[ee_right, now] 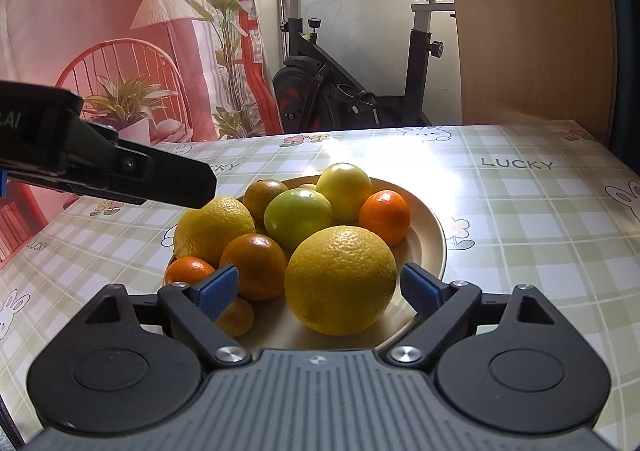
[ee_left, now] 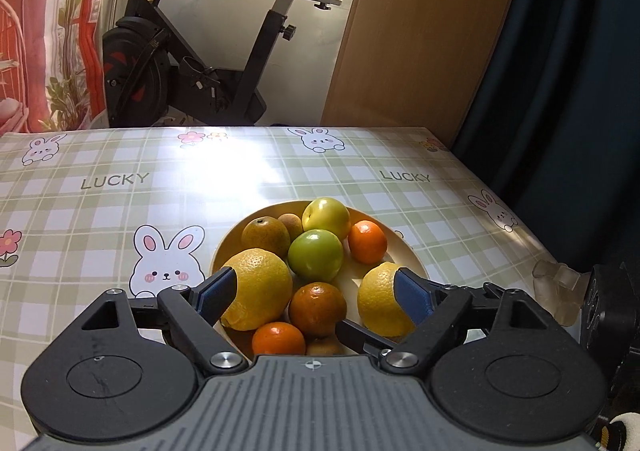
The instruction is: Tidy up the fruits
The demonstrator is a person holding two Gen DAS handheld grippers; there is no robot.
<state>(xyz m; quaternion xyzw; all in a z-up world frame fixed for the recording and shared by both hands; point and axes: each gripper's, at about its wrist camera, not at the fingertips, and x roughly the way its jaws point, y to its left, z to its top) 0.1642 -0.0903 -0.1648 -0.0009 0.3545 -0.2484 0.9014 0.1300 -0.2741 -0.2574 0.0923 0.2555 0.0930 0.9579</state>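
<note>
Plate: a cream plate (ee_right: 434, 235) sits on the checked bunny tablecloth (ee_left: 100, 211), heaped with all the fruit.
Fruit on it: two big yellow citrus, one at the left (ee_left: 258, 289) and one at the right (ee_left: 380, 301); a green apple (ee_left: 316, 254) in the middle with a yellower apple (ee_left: 326, 217) behind it; a dark orange (ee_left: 317, 309) at the front centre; a small bright mandarin (ee_left: 367, 242) on the far right and another (ee_left: 278, 338) at the near edge; a brownish pear (ee_left: 265, 237) at the back left.
Left gripper (ee_left: 316, 291): released, jaws spread wide over the near side of the plate, blue pads level with the two yellow citrus, clasping nothing.
Right gripper (ee_right: 318, 287): also released, pads standing either side of the right-hand yellow citrus with gaps showing, not pressing it.
Between them: in the right wrist view, the left gripper's black finger reaches in over the left citrus.
Room: an exercise bike (ee_left: 192, 51) stands beyond the table, by a pink printed curtain (ee_right: 100, 31).
</note>
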